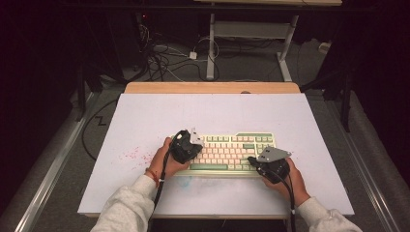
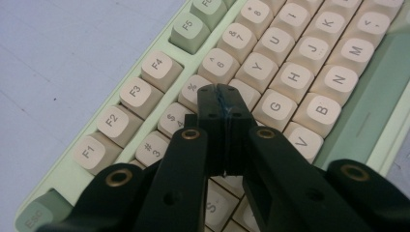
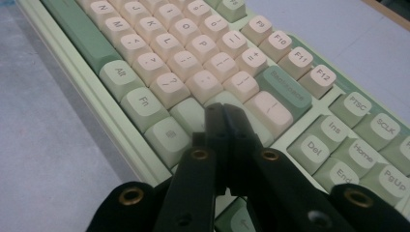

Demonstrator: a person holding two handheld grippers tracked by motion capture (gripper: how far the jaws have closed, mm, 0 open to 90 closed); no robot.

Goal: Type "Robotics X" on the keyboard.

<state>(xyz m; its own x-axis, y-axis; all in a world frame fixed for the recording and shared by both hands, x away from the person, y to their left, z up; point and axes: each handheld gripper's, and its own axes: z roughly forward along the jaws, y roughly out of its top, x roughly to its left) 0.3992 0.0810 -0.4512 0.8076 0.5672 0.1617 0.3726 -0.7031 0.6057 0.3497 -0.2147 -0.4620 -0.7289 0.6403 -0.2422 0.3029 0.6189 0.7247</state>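
Keyboard (image 1: pixel 232 152) near the tabletop's (image 1: pixel 145 121) front edge. Left tool (image 2: pixel 224 96) pressed together over the number and R keys; right tool (image 3: pixel 223 113) pressed together by Enter, legends unreadable from the high view.

Your left gripper (image 1: pixel 192 143) and right gripper (image 1: pixel 258 163) sit over the keyboard (image 1: pixel 227 150), which blocks you below. Outward of each, and beyond them, the table (image 1: pixel 145 116) lies bare.

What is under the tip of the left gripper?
The left gripper, jaws shut, sits over the keyboard between the 5 and G keys; the key right beneath its tip is covered.
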